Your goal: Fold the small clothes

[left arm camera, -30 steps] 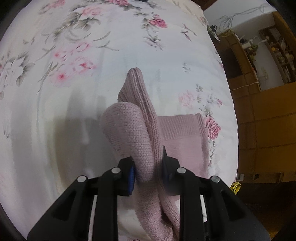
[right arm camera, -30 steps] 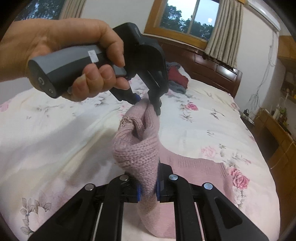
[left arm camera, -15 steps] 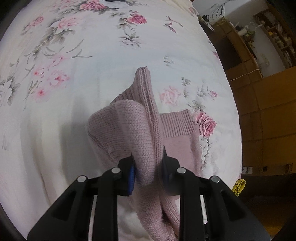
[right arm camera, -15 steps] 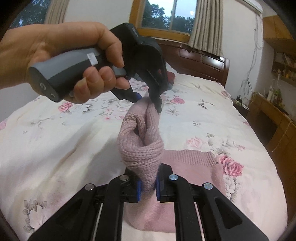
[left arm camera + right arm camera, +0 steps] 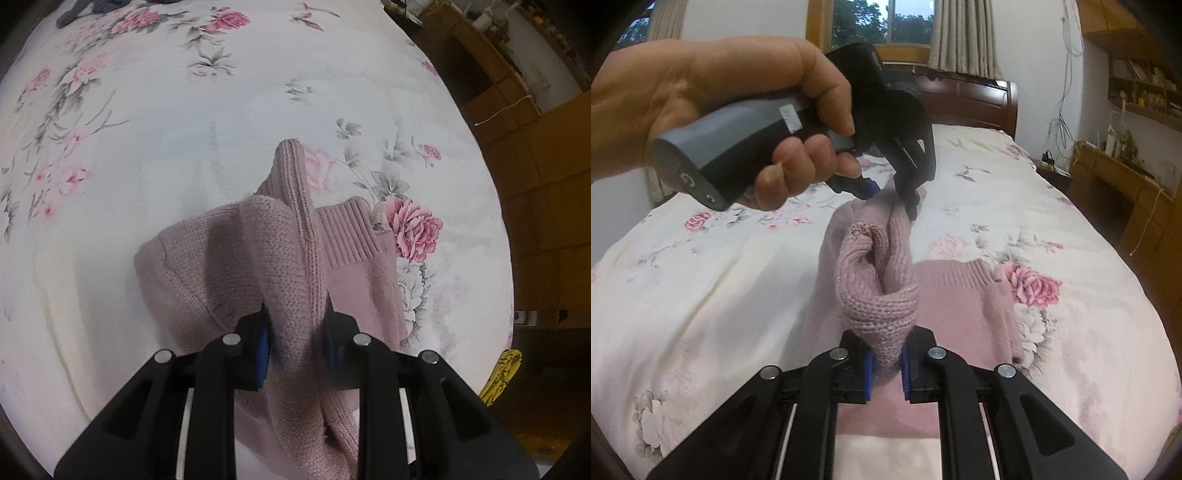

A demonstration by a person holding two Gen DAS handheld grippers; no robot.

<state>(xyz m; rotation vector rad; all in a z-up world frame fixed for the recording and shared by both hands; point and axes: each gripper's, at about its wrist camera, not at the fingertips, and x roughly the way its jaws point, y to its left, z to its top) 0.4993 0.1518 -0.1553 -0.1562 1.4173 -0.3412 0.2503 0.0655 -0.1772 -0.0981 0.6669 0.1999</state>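
Knitwear fills the middle of both my views: a dusty pink sweater bunched between my two grippers and lifted off the floral bedspread. My right gripper has its blue-padded jaws pinched nearly together on a thick fold of the knit, with only the cloth between them. My left gripper is likewise clamped on a gathered fold, jaws as close as the fabric lets them. In the right wrist view I see that same left gripper from outside, tips biting the upper end of the bundle, with a hand wrapped round its grey handle.

The rest of the sweater lies flat on the bedspread below and to the right of the raised part. Its ribbed hem lies close to a large printed rose, not far from the right-hand edge of the bed. A ribbed strip rises from the bundle and points toward the far end of the bed.

Leftward I have plenty of bare bedspread, wide and flat. Rightward the room is tight: beyond the mattress edge stand wooden cabinets. At the head of the bed sits a dark wooden headboard, with a window behind it. Some dark clothes sit at the far end, well apart from the sweater.
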